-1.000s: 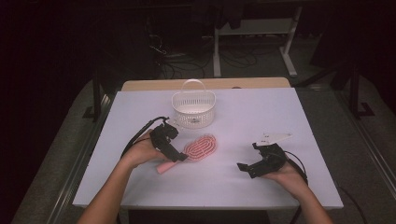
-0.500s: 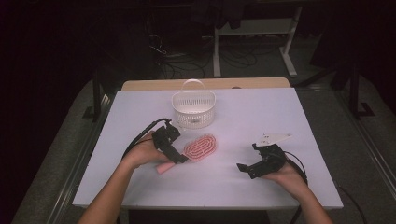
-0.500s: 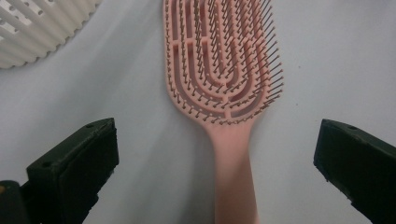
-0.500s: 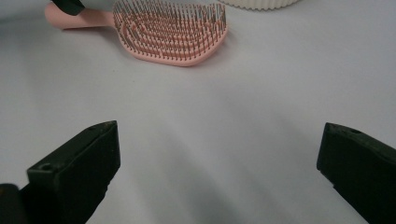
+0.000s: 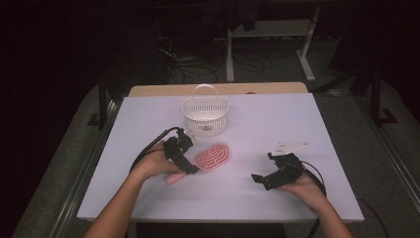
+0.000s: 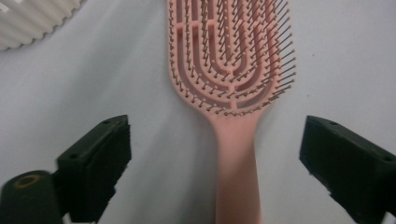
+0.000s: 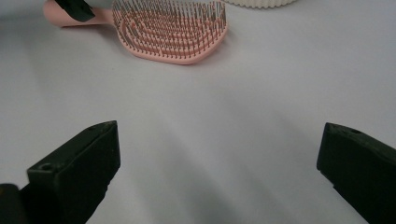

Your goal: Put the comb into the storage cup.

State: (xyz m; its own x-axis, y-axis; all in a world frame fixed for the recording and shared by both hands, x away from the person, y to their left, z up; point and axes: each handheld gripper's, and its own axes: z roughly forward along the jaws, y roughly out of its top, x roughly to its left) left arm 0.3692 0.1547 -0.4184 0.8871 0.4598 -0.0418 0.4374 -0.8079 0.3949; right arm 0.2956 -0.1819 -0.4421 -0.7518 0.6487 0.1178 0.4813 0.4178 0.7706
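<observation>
A pink hairbrush lies bristles up on the white table, its handle pointing at the person's left hand. My left gripper is down at that handle. In the left gripper view the handle runs between the two jaws with a clear gap on each side. The jaws have just been closing but stand open, and the pads do not touch the handle. My right gripper rests low at the table's right, open and with nothing in it. It faces the brush from a distance.
A white slatted basket with an upright handle stands behind the brush, and its wall shows at the corner of the left gripper view. The table stretches bare between the two hands. Dark floor, cables and a stand lie beyond the far edge.
The left gripper has crept slightly toward the brush handle. The brush, the basket and the right hand have kept still.
</observation>
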